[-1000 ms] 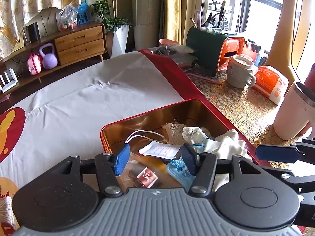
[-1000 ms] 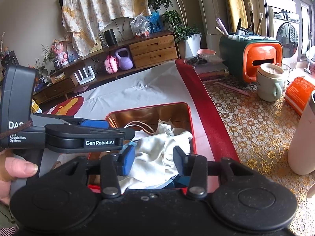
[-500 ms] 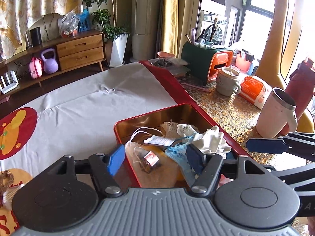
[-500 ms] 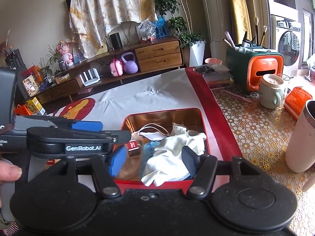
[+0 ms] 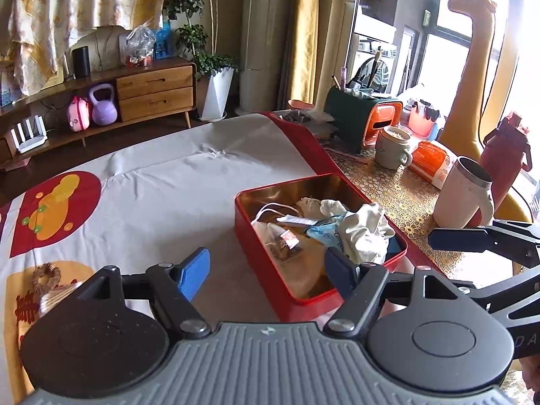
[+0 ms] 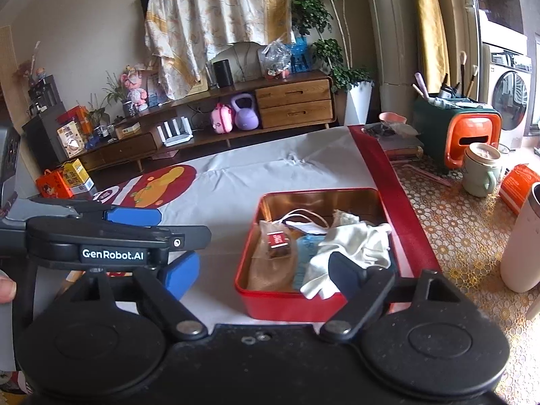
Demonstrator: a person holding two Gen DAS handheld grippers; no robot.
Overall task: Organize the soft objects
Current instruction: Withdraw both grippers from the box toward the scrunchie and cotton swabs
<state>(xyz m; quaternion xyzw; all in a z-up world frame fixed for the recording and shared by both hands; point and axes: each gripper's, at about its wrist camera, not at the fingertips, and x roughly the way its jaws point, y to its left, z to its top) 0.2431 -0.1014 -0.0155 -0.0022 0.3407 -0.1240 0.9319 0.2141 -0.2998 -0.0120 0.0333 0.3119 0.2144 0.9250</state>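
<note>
Red tin (image 5: 260,236) sitting on the cloth-covered surface (image 5: 162,182), holding a white cloth (image 5: 362,229), a blue mask (image 5: 324,233) and a tea-bag pouch (image 5: 287,243). Left gripper (image 5: 266,271) at six o'clock of the tin, fingers spreading wider, nothing between them. Right gripper (image 6: 261,273) likewise empty, fingers opening.

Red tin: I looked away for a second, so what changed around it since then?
Both grippers pulled back from the red tin; the left gripper and right gripper are opening, nothing between their jaws. The white cloth, mesh pouch and blue mask stayed in the tin.
</note>
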